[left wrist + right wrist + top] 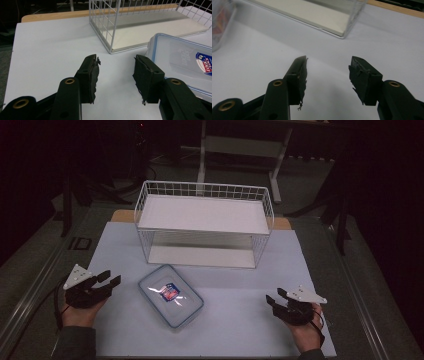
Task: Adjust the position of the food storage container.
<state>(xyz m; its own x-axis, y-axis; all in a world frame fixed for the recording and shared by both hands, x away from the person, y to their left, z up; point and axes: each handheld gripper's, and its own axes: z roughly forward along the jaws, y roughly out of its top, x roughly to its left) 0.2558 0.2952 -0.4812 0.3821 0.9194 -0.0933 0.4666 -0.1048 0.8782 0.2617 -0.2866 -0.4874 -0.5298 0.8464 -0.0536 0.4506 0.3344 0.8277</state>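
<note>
A clear plastic box (170, 295) with a blue-rimmed lid and a red and blue label lies flat on the white table between my hands. In the left gripper view the same box (185, 60) lies to the right of the jaws. My left gripper (111, 279) rests at the table's left side, open and holding nothing (116, 65). At the right side sits my right gripper (275, 296), open with nothing between its jaws (329, 63). A white two-shelf wire rack (204, 222) stands behind the box.
The rack's lower shelf (150, 32) lies just beyond the left gripper, and its corner (332, 20) is ahead of the right gripper. The white table top (250, 285) ends in a wooden strip (122, 215) at the back. Dark floor and a table frame (240, 145) lie beyond.
</note>
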